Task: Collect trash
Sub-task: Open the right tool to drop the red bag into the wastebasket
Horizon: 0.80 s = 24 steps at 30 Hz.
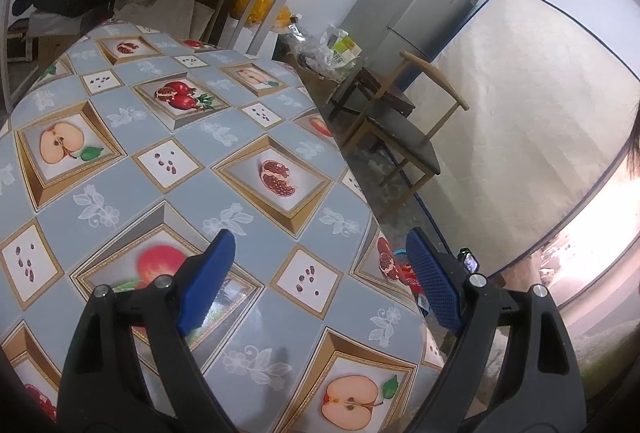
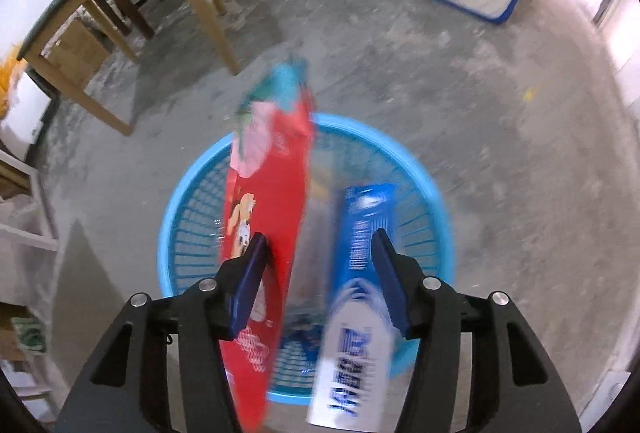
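Nearest us, our left gripper [image 1: 316,257] hangs spread wide over the fruit-print tablecloth [image 1: 168,137], holding nothing. Our right gripper [image 2: 318,249] points down, parted, with a red snack wrapper [image 2: 268,201] and a blue-and-white packet [image 2: 360,273] loose between its fingers, above the blue basket [image 2: 188,217].

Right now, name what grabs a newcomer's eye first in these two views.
In the right wrist view, a red snack bag and a blue and white package sit blurred between the right gripper's parted jaws, directly above a bright blue plastic basket on the grey floor. In the left wrist view, the fruit-print tablecloth fills the frame, with the left gripper wide open and empty above it.
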Available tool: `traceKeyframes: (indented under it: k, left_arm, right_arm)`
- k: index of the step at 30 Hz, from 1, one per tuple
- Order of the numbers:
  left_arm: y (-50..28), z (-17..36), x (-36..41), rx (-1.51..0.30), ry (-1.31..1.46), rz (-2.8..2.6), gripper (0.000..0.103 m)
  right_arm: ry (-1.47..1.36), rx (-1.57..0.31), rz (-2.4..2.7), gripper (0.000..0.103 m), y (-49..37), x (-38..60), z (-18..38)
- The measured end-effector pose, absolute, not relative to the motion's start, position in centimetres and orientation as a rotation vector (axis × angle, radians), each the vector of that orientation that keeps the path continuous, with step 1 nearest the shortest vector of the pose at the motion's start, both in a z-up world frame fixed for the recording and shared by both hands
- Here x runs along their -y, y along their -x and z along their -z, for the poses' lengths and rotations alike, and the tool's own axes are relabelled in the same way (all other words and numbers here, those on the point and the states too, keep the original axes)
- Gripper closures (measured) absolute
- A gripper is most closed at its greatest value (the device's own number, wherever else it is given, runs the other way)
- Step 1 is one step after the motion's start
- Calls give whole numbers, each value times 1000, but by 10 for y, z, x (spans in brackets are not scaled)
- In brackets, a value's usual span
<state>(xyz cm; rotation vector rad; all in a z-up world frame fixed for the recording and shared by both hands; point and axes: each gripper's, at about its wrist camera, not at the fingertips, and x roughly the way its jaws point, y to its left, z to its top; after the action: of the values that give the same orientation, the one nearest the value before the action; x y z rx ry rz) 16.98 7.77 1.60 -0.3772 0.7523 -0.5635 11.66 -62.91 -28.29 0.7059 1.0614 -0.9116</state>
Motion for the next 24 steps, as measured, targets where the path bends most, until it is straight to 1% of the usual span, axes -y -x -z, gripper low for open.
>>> traceKeyframes:
  k: [13,17,21,23,24]
  left_arm:
    - [-134,-32,-71,-708,319,587,20]
    - [-124,-34,-70,-699,294,572,19]
    - [-110,-32,-59,-705,220,545,18]
    - [-101,-31,-51,-702,185,547,16]
    - [-98,-29,-48,-700,180,551,14]
  right_arm:
    - [-745,-978,893,50,-89,630,238]
    - [-731,-941,884,50,-72,621,214]
    - [-693,-870,809,50,-46,589,172]
    - [-631,-814,755,39,-27,558,141]
    - [-596,-788,735,31,-19,542,127]
